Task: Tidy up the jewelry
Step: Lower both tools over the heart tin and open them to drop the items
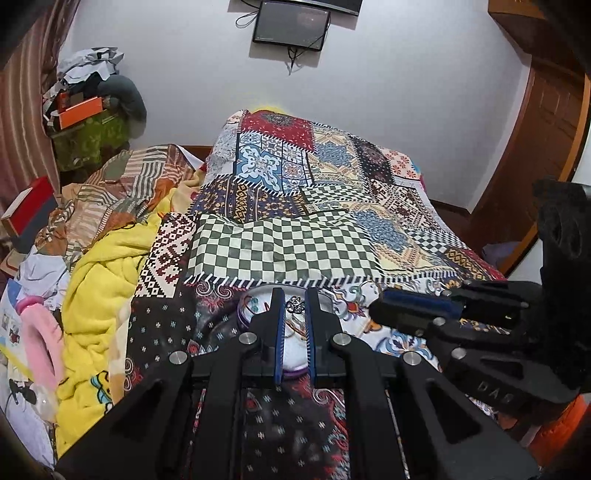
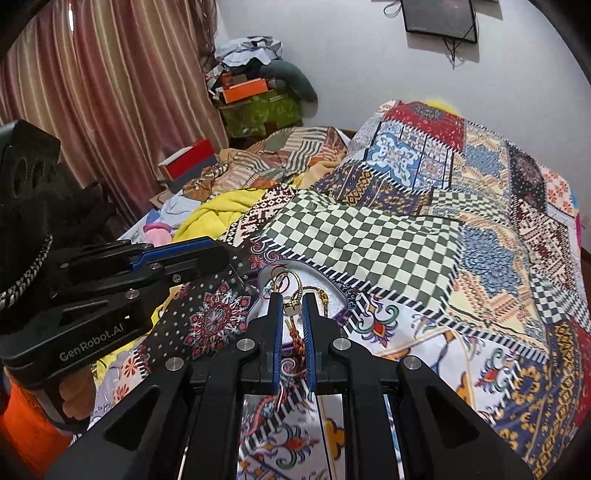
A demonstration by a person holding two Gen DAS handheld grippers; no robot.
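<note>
A round white dish (image 1: 251,308) with a purple rim lies on the patchwork bedspread. My left gripper (image 1: 294,297) hangs over it, its jaws narrowed onto a small silver ornament (image 1: 295,305), with brown threads below it. In the right wrist view the same dish (image 2: 317,275) holds a gold ring (image 2: 289,277), a gold chain (image 2: 319,292) and red thread. My right gripper (image 2: 291,300) is shut on a gold piece (image 2: 291,307), and a reddish tassel (image 2: 295,338) trails between its fingers. Each gripper shows from the side in the other's view: the right (image 1: 376,312), the left (image 2: 223,258).
The patchwork bedspread (image 1: 280,240) covers the bed. A yellow blanket (image 1: 99,280) and striped cloth are heaped on the left. Boxes and clothes are stacked by the curtain (image 2: 92,92). A wooden door (image 1: 546,140) stands on the right, and a dark screen (image 1: 291,24) hangs on the wall.
</note>
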